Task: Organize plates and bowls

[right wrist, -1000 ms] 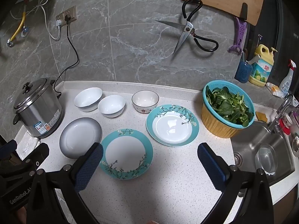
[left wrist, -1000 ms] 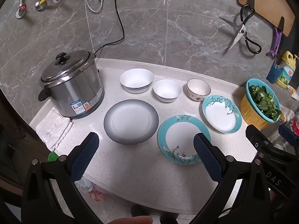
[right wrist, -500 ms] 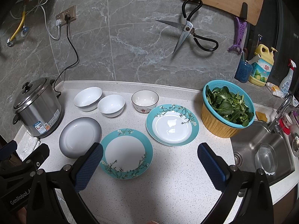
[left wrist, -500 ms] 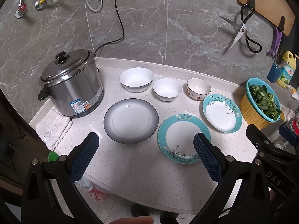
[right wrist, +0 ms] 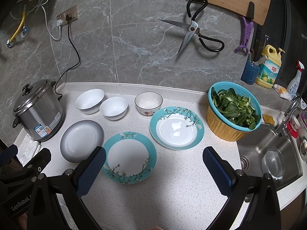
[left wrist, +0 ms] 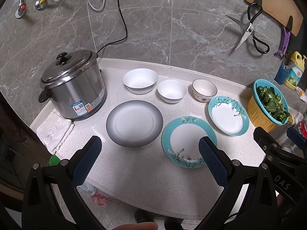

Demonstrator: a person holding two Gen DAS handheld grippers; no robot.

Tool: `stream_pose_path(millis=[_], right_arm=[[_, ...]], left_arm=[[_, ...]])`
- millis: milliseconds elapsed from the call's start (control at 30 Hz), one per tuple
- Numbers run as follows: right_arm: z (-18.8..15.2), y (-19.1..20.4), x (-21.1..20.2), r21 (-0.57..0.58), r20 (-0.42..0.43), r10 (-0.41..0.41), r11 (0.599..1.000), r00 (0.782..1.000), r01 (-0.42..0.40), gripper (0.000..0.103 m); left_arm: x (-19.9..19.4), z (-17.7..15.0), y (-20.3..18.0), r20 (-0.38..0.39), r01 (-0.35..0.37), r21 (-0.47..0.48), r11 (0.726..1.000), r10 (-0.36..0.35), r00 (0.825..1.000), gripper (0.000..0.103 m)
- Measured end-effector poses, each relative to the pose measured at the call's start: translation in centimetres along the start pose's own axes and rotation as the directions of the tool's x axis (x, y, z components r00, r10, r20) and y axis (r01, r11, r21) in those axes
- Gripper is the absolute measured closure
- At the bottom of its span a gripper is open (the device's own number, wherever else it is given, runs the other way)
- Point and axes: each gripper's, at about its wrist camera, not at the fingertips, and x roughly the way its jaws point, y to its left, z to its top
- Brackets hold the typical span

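On the white counter lie a grey-rimmed plate [left wrist: 134, 123] [right wrist: 82, 140], a near teal floral plate [left wrist: 189, 146] [right wrist: 129, 157] and a far teal floral plate [left wrist: 228, 116] [right wrist: 177, 128]. Behind them stand a large white bowl [left wrist: 140, 80] [right wrist: 89, 100], a smaller white bowl [left wrist: 172, 93] [right wrist: 113, 107] and a patterned bowl [left wrist: 204, 93] [right wrist: 148, 102]. My left gripper [left wrist: 149, 159] is open and empty, above the counter's front edge. My right gripper [right wrist: 153, 169] is open and empty, just in front of the near teal plate.
A steel rice cooker [left wrist: 72, 86] [right wrist: 38, 111] stands at the left with a folded white cloth [left wrist: 53, 129] in front of it. A teal colander of greens [right wrist: 235, 109] [left wrist: 268, 103] sits right of the plates, a sink [right wrist: 268, 153] beyond it. Scissors [right wrist: 193, 34] hang on the wall.
Both grippers have drifted very slightly; the plates and bowls have not moved.
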Motion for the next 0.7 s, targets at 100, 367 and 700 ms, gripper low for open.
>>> stream_pose_path(millis=[100,367,700], right_arm=[[0.0,0.0,0.0,0.000,-0.001,0.000,1.000,1.000,0.000,0.000],[0.1,0.0,0.1,0.000,-0.002,0.001,1.000,1.000,-0.001,0.000],[0.2,-0.1,0.3,0.000,-0.003,0.000,1.000,1.000,0.000,0.000]], left_arm=[[0.0,0.0,0.0,-0.002,0.000,0.001,1.000,0.000,1.000,0.000],[0.0,0.0,0.0,-0.003,0.000,0.001,1.000,0.000,1.000,0.000],[0.9,-0.9,0.3,-0.007,0.003,0.002,1.000,-0.003,1.000,0.000]])
